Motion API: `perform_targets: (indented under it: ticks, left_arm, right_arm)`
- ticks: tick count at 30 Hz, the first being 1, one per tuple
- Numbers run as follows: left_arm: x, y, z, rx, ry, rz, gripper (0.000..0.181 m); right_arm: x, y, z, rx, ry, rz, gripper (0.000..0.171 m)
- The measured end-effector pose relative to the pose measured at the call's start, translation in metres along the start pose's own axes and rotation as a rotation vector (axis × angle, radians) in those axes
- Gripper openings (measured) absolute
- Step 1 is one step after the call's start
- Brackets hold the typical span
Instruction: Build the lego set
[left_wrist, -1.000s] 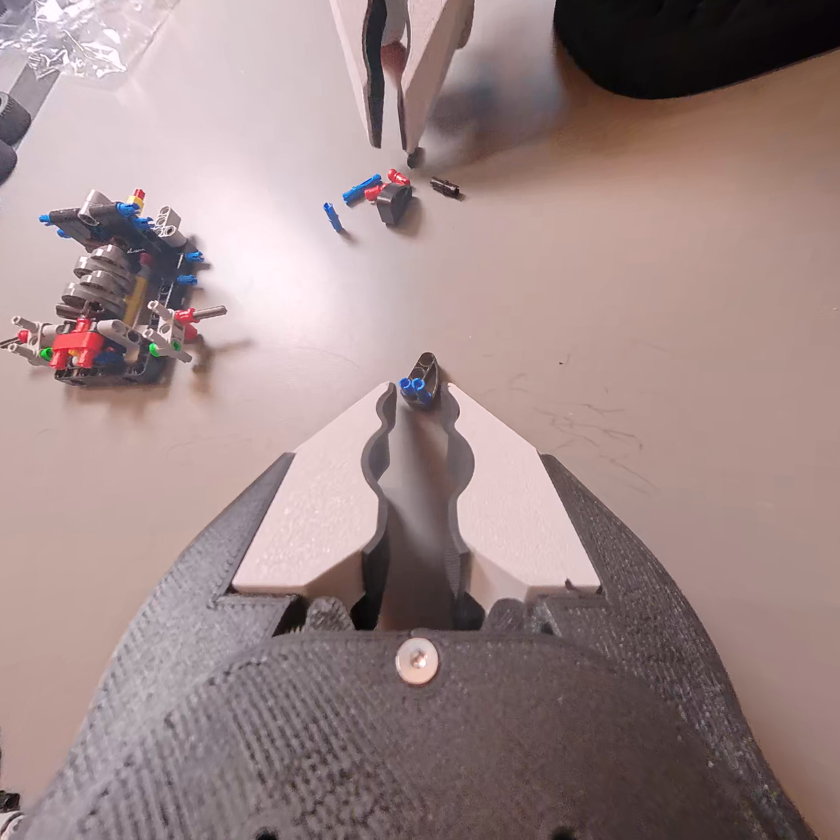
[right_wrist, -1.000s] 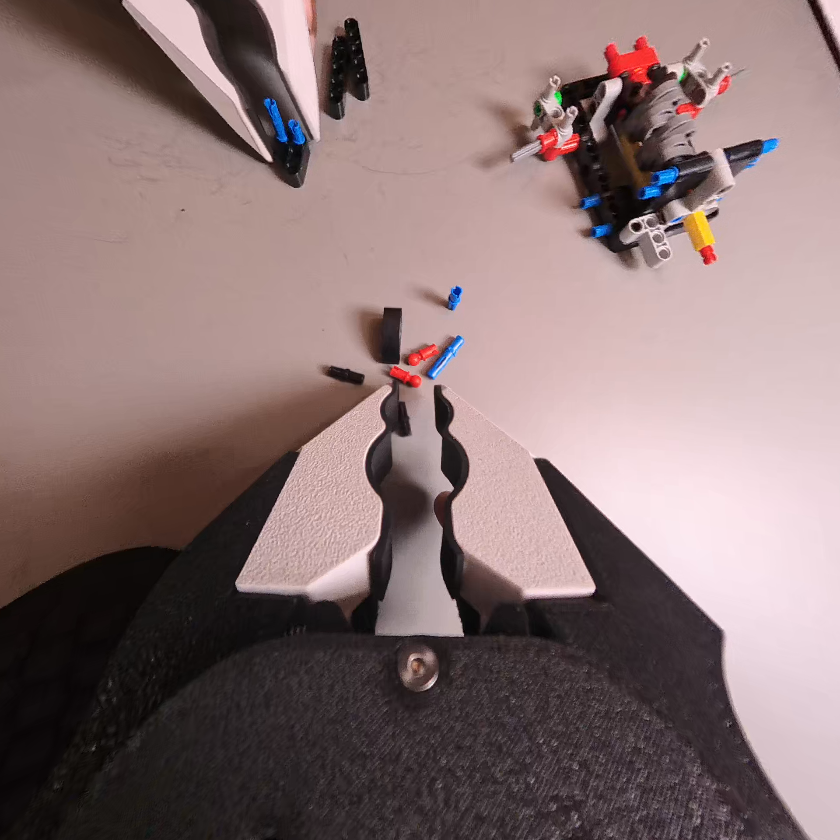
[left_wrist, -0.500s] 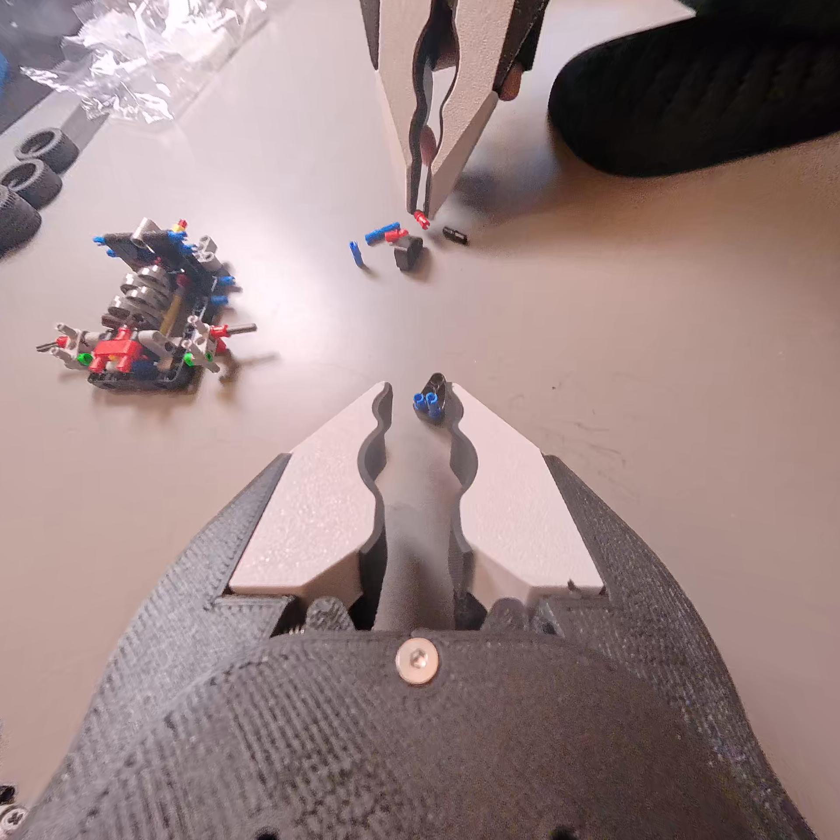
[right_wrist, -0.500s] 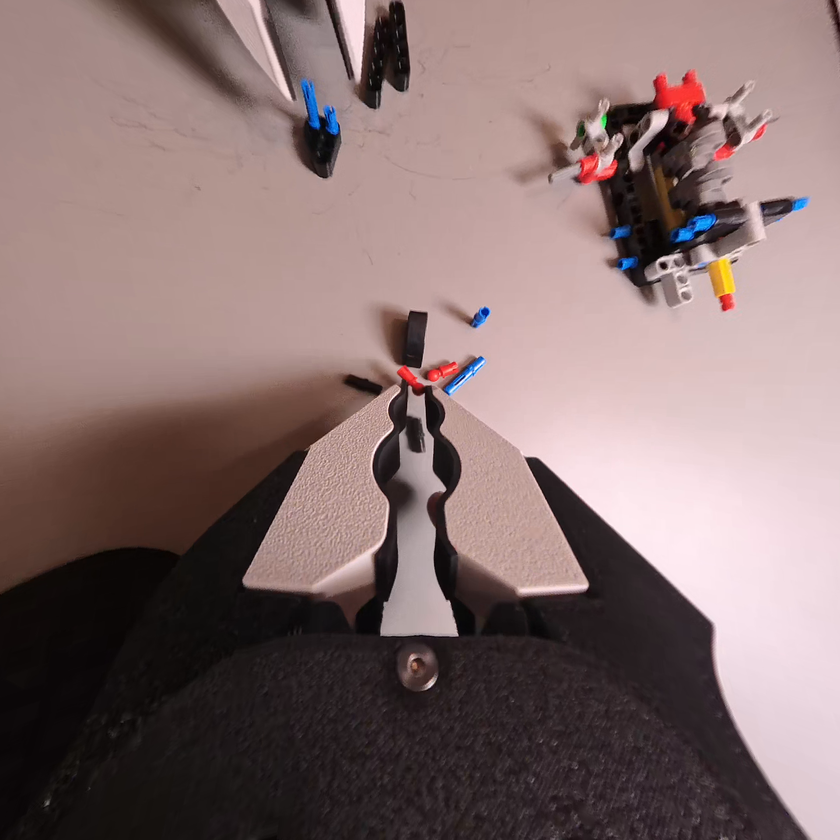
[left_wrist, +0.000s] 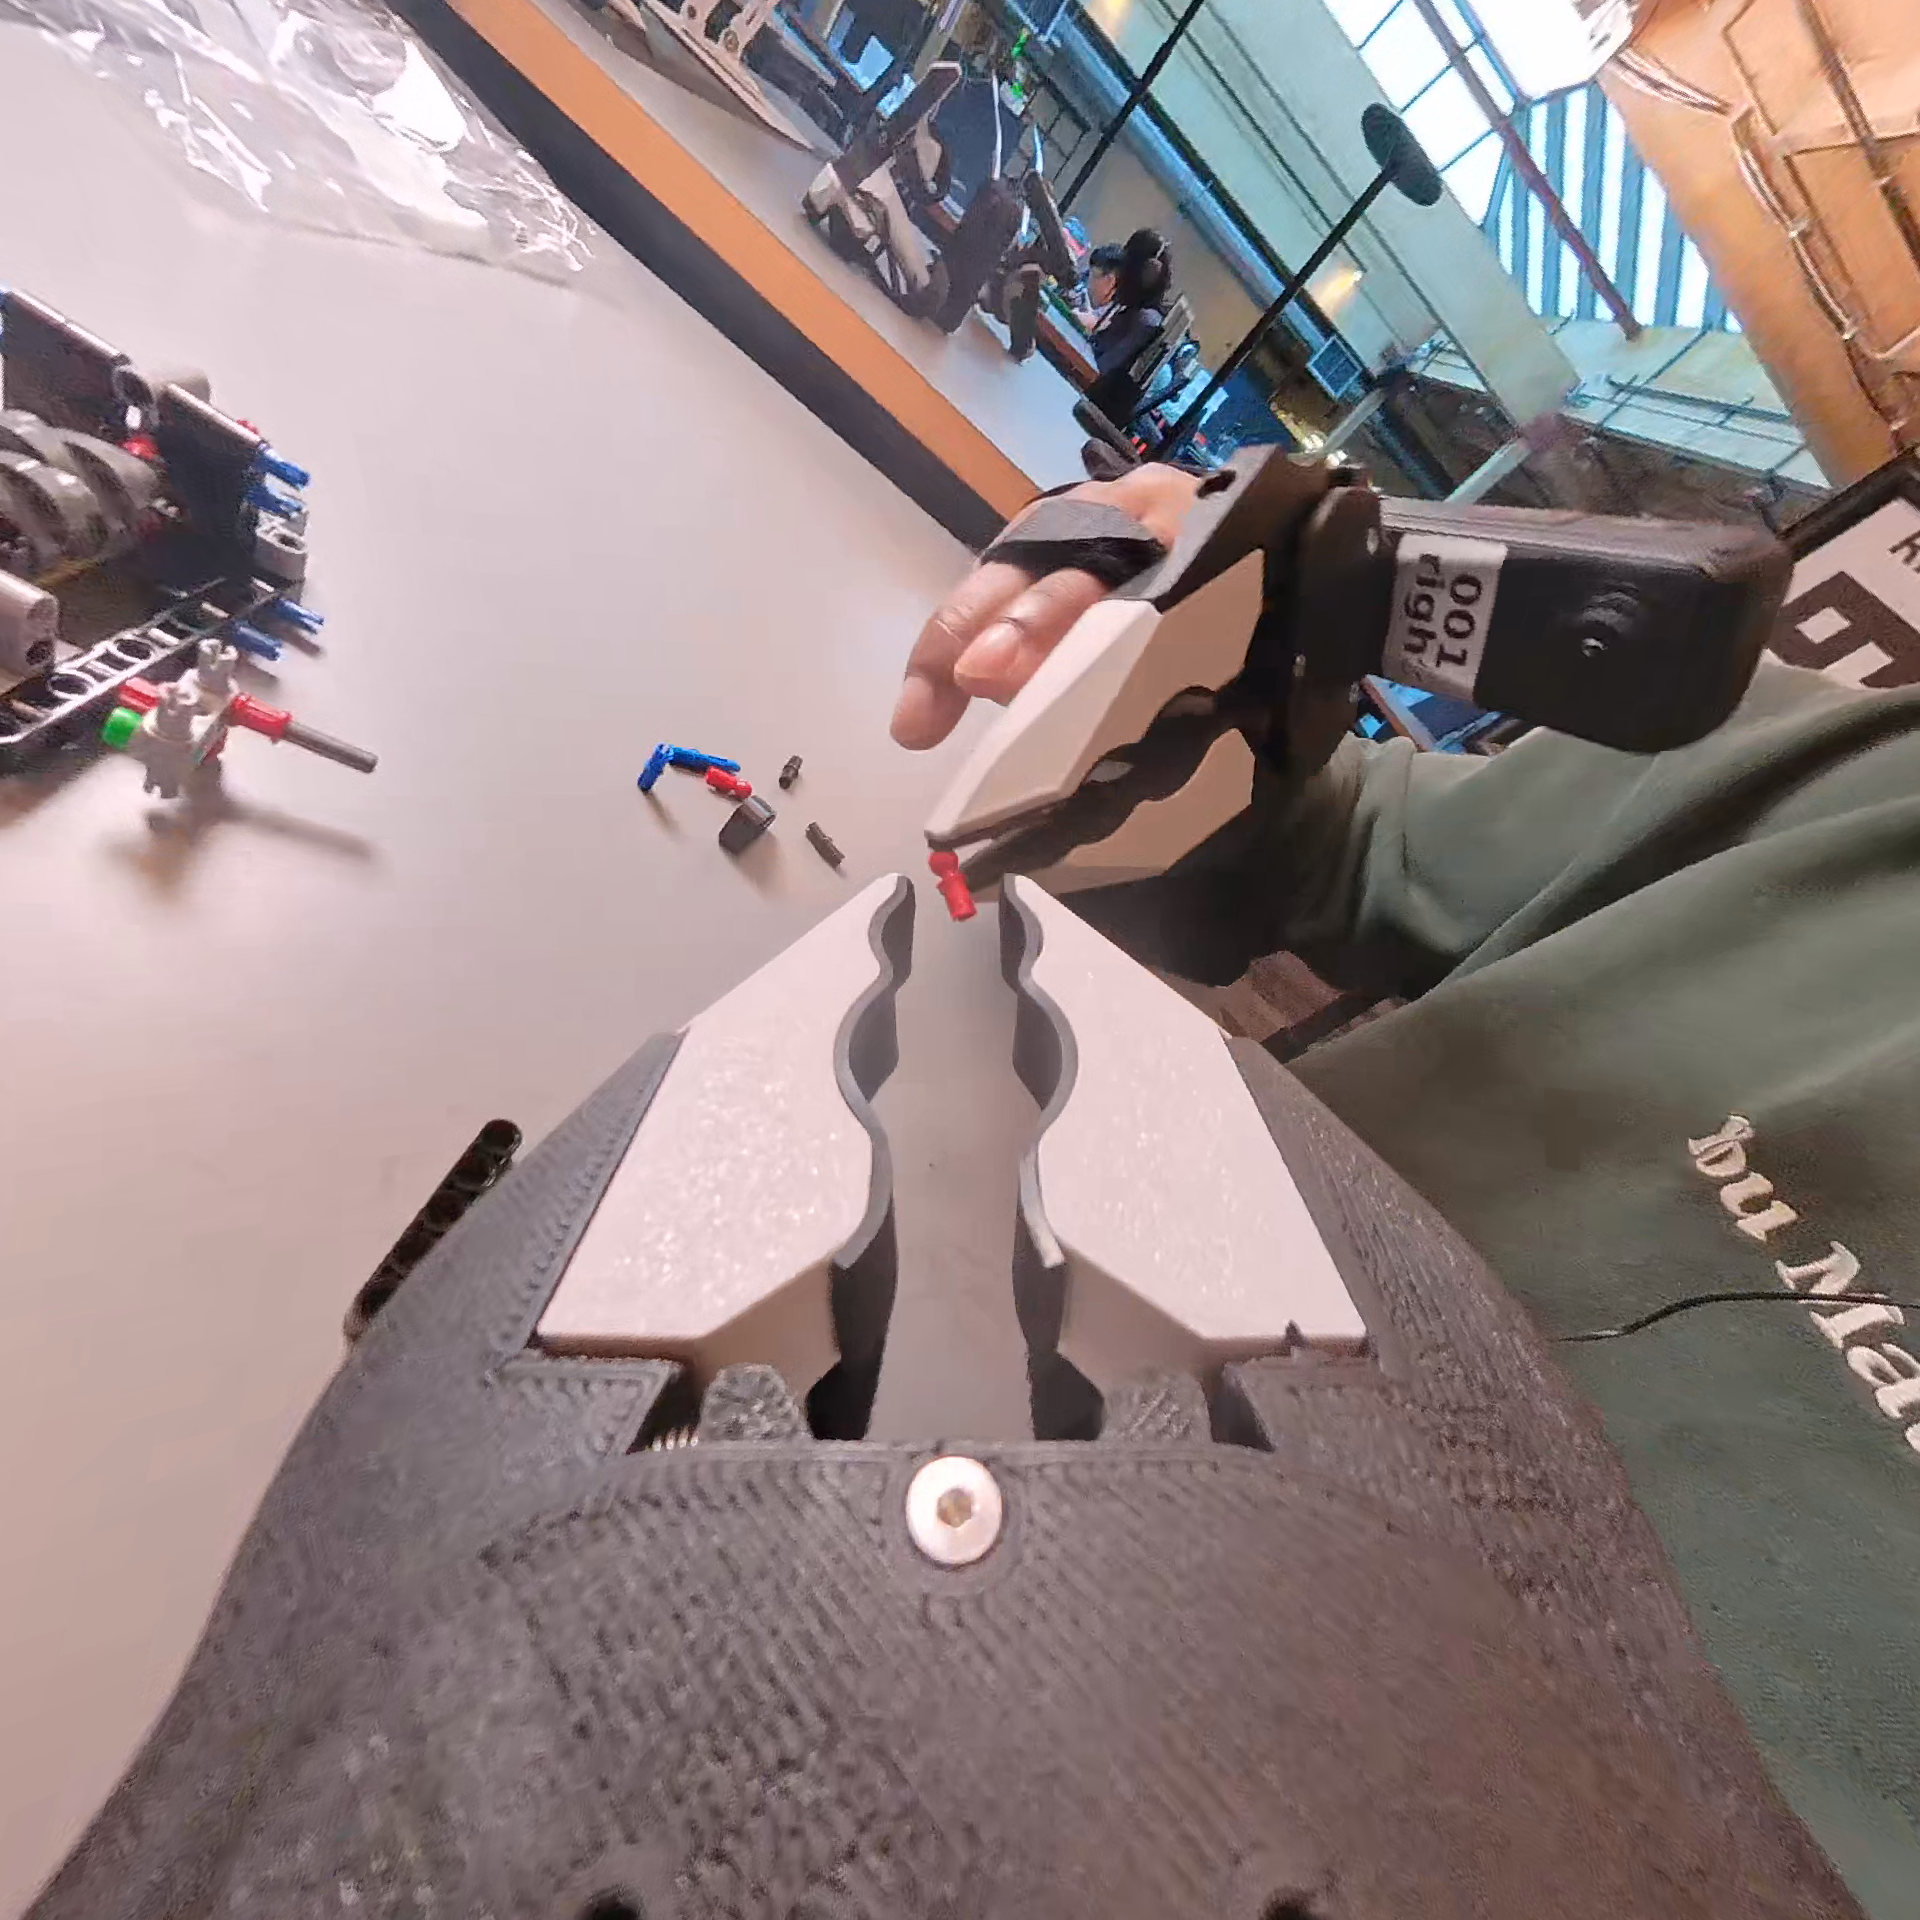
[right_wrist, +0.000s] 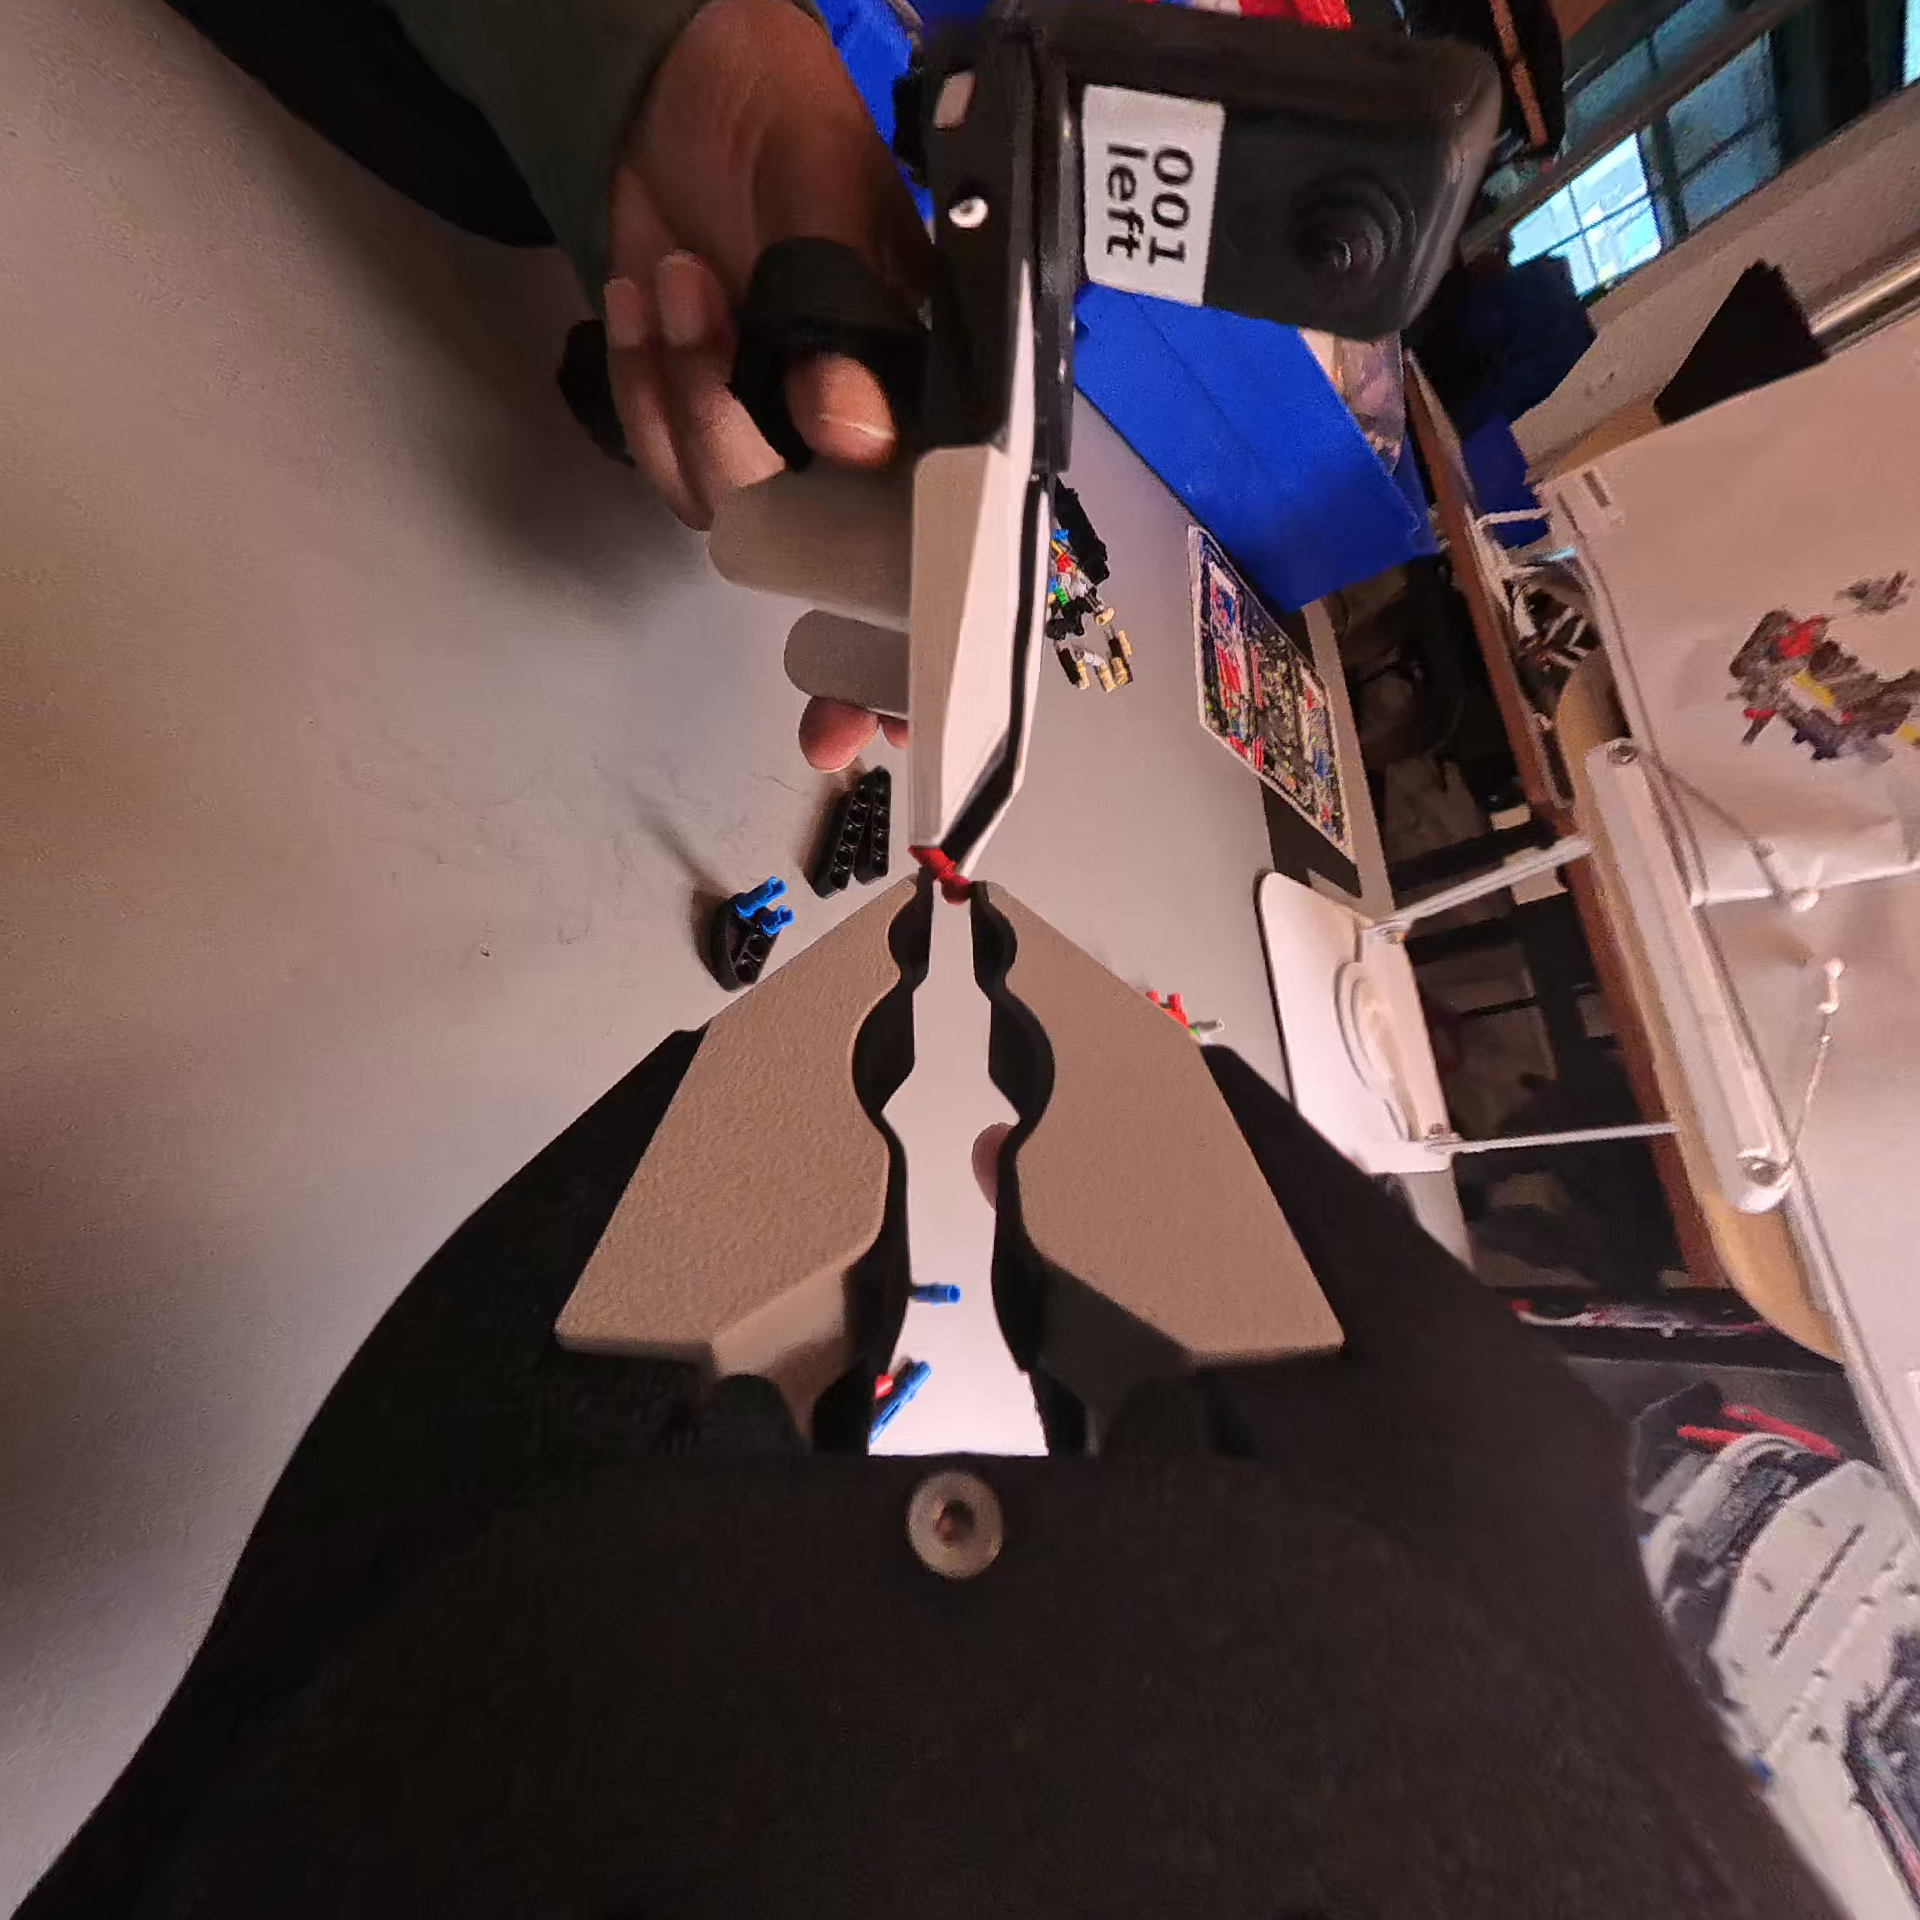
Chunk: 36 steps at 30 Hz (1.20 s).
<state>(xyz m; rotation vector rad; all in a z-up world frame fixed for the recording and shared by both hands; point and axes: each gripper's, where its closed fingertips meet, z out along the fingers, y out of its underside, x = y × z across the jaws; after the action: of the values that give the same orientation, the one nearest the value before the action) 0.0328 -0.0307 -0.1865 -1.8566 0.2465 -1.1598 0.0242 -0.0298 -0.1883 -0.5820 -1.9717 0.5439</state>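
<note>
The small red plastic pin (left_wrist: 951, 896), at frame centre, is pinched by your right hand-held gripper (left_wrist: 961, 864). Your left hand-held gripper (left_wrist: 954, 902) is released, its tips flanking the pin. Loose pieces lie on the grey bench (left_wrist: 540, 582), upper left.

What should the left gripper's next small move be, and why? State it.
Probably close the left gripper gently on the red pin: the right gripper holds the pin pinched at its tips, and the pin hangs right between the left gripper's open jaws.
</note>
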Motion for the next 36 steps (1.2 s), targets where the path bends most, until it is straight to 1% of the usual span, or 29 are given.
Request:
perform_targets:
  ticks: [3, 7, 10, 11, 13, 15, 19, 23, 28, 29, 30, 32, 33, 34, 36]
  left_arm:
    - [0.0, 0.003, 0.001, -0.012, 0.015, -0.022, 0.008]
    - [0.002, 0.003, 0.0, -0.016, 0.035, -0.022, 0.003]
    - [0.011, 0.001, -0.003, -0.013, 0.084, 0.022, 0.002]
    - [0.016, 0.001, -0.003, -0.014, 0.111, 0.051, 0.002]
    - [0.025, 0.003, -0.005, -0.018, 0.146, 0.144, 0.002]
    - [0.032, 0.005, -0.005, -0.026, 0.159, 0.231, 0.002]
    - [0.039, 0.006, -0.004, -0.014, 0.176, 0.286, 0.002]
    - [0.04, 0.008, -0.003, -0.024, 0.178, 0.3, 0.002]
    - [0.035, 0.007, -0.003, -0.025, 0.147, 0.3, 0.002]
    - [0.03, 0.005, -0.004, -0.029, 0.11, 0.316, 0.003]
    - [0.021, 0.004, -0.005, -0.043, 0.05, 0.351, 0.008]
    - [-0.006, 0.007, -0.013, -0.115, -0.114, 0.45, 0.021]
    - [-0.02, 0.013, -0.017, -0.176, -0.182, 0.487, 0.024]
    - [-0.031, 0.022, -0.019, -0.241, -0.226, 0.507, 0.025]
    - [-0.044, 0.041, -0.019, -0.341, -0.254, 0.523, 0.024]
  right_arm:
    - [-0.001, -0.001, 0.002, -0.012, 0.025, -0.051, 0.004]
    - [0.001, -0.005, 0.0, 0.022, 0.028, -0.034, 0.003]
    - [0.002, -0.014, -0.007, 0.117, -0.017, 0.079, 0.003]
    - [0.001, -0.02, -0.011, 0.172, -0.062, 0.156, 0.003]
    - [-0.001, -0.026, -0.017, 0.259, -0.16, 0.319, 0.009]
    - [-0.003, -0.028, -0.021, 0.31, -0.223, 0.413, 0.009]
    - [-0.009, -0.037, -0.026, 0.385, -0.309, 0.504, 0.005]
    - [-0.011, -0.039, -0.024, 0.389, -0.323, 0.519, 0.003]
    - [-0.009, -0.034, -0.02, 0.35, -0.326, 0.555, 0.002]
    - [-0.007, -0.029, -0.018, 0.317, -0.319, 0.562, 0.002]
    - [-0.007, -0.023, -0.014, 0.272, -0.318, 0.561, 0.002]
    - [-0.011, -0.004, -0.004, 0.131, -0.33, 0.549, 0.002]
    - [-0.015, 0.006, 0.002, 0.057, -0.331, 0.529, 0.002]
    - [-0.021, 0.013, 0.007, -0.005, -0.341, 0.507, 0.002]
    - [-0.033, 0.024, 0.017, -0.11, -0.377, 0.475, 0.002]
